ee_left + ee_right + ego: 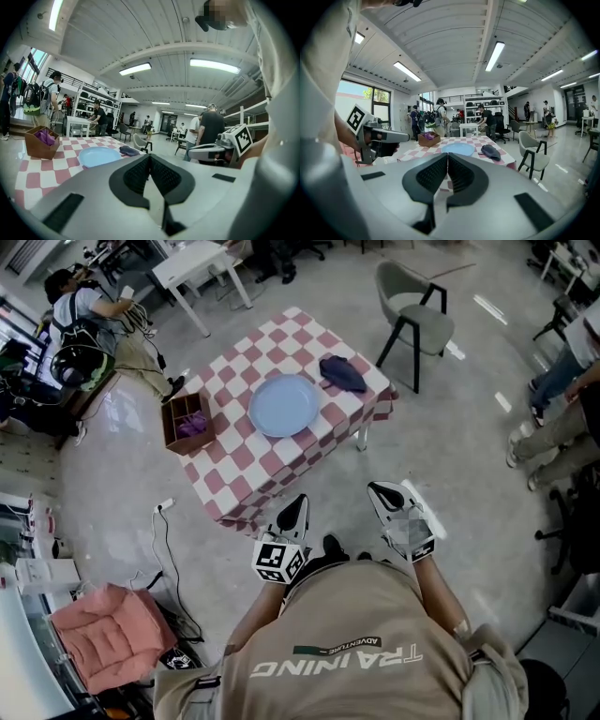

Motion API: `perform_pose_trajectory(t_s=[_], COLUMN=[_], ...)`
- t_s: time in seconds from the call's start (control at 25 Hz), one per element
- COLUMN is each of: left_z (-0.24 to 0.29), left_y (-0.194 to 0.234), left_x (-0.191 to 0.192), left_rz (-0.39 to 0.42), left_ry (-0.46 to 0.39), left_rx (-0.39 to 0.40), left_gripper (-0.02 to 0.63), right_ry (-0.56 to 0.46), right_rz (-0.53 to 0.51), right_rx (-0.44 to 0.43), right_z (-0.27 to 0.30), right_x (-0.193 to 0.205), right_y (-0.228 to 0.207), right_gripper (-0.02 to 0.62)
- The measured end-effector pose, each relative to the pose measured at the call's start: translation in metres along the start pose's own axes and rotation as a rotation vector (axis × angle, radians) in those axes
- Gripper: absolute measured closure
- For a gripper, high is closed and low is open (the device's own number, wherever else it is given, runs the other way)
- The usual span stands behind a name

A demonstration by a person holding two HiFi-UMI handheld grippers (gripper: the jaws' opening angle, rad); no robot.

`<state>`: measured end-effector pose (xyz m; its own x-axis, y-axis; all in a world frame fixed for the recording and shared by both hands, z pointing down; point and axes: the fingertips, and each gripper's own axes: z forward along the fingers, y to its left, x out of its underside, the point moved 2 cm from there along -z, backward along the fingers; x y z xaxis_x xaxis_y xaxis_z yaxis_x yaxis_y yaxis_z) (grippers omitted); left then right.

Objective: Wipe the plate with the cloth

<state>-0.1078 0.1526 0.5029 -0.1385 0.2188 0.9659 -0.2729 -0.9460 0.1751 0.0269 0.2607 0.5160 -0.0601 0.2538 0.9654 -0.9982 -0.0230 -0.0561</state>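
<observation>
Premises: a large open-plan lab or workshop hall. Ribbed ceiling (454, 37) carries strip lights (496, 55); floor (450, 437) is polished and bare. Shelving racks (88, 100) line the far wall below a railed upper level (65, 75). White desks (197, 263), office chairs (502, 127) and loose cables (167, 540) are present. Several people (211, 127) stand or work at stations. One checked table (239, 470) stands mid-floor, a grey chair (419, 322) near it.

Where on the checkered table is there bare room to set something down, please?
The widest bare stretch of the table is its near corner, between the blue plate and the near edge. Another lies beyond the plate, on the far side. It is tighter where the dark cloth lies by the plate, and at the brown box.
</observation>
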Motion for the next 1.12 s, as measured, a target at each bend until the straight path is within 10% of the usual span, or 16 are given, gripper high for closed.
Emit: perform_pose_trajectory(t_s=[0.4,1.12], left_z=[0.027,0.104], left_y=[0.059,0.096], left_x=[-0.012,-0.037], left_rz=[0.016,0.022], left_ry=[-0.001,-0.022], left_rx=[0.074,-0.087], left_gripper=[0.594,0.594], right_ry=[-0.018,0.0], right_rz=[0.081,0.021], right_rx=[0.034,-0.068], right_z=[0.063,0.123], right_x=[-0.023,-0.043], right_y=[-0.009,-0.083], right_gripper=[0.577,0.577])
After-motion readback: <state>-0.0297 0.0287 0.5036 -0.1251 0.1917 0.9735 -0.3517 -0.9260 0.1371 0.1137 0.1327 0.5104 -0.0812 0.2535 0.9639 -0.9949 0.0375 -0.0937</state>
